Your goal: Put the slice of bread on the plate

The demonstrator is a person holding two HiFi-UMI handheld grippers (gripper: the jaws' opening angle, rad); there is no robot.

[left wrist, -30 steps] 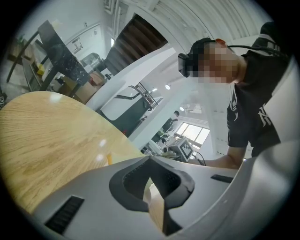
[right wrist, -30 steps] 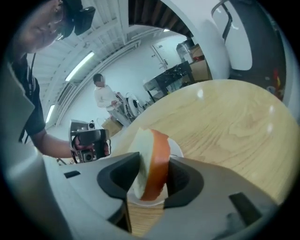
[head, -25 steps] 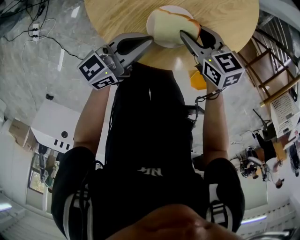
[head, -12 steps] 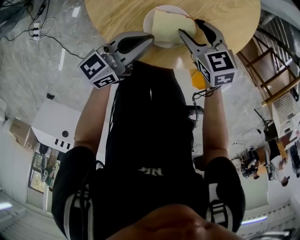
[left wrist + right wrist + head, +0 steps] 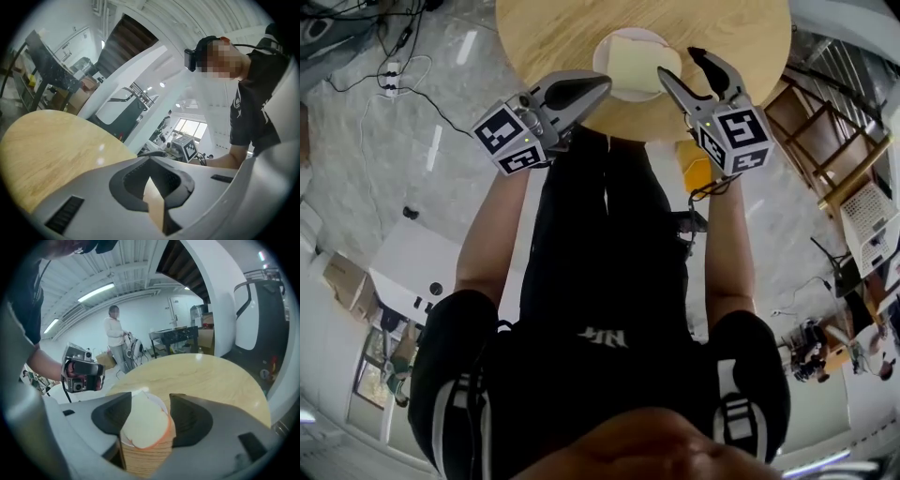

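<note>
A pale slice of bread lies flat on a white plate near the front edge of the round wooden table. My right gripper hovers just right of the plate, jaws wide open and off the bread. In the right gripper view the bread and plate show below, between the spread jaws of the right gripper. My left gripper is shut and empty, left of the plate at the table's edge. Its closed jaws fill the left gripper view, above the table.
An orange object sits under the table's edge. Wooden furniture stands at the right, cables lie on the floor at the upper left, and a white box stands at the left. A person stands far off.
The right gripper's jaws have opened and let go of the bread, which now lies flat on the plate. Both grippers have lifted a little away from the table.
</note>
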